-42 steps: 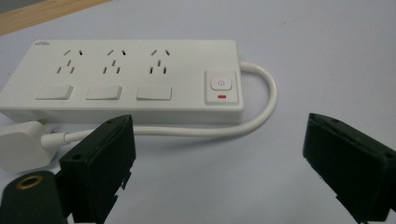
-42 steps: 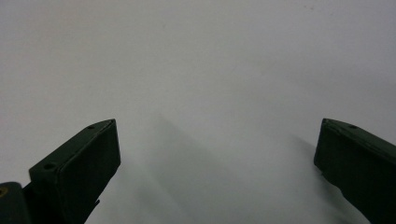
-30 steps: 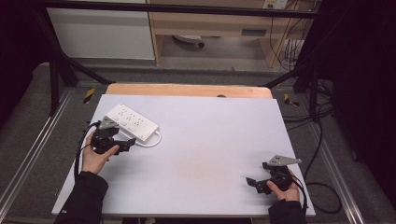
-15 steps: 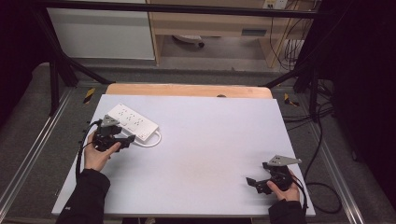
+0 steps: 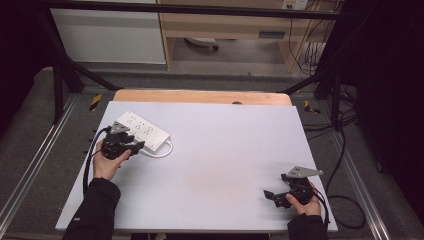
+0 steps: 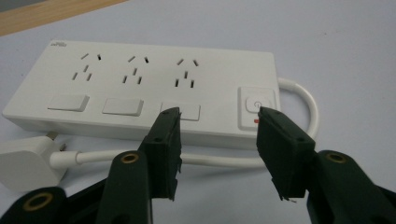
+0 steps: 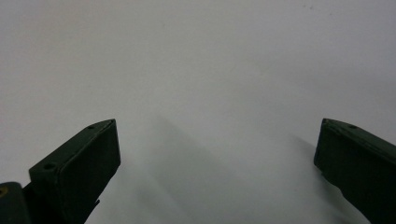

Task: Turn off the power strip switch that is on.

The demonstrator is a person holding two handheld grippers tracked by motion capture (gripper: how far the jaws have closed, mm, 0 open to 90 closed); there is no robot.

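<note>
A white power strip [image 5: 142, 131] lies at the table's far left, with three socket groups, flat switches and a square power button [image 6: 255, 104]. Its white cable [image 6: 306, 98] loops round the near side to a white plug [image 6: 25, 163]. My left gripper [image 5: 136, 147] stands open just in front of the strip's near edge, jaws apart with nothing between them [image 6: 217, 149]. My right gripper [image 5: 270, 196] is open over bare table at the near right, jaws wide apart [image 7: 217, 158].
The table top [image 5: 225, 150] is pale grey-white with a wooden strip [image 5: 200, 96] along its far edge. Black frame bars and cables surround the table. A shelf unit stands behind it.
My left gripper has moved a little nearer the power strip's near edge. The right gripper has stayed in place.
</note>
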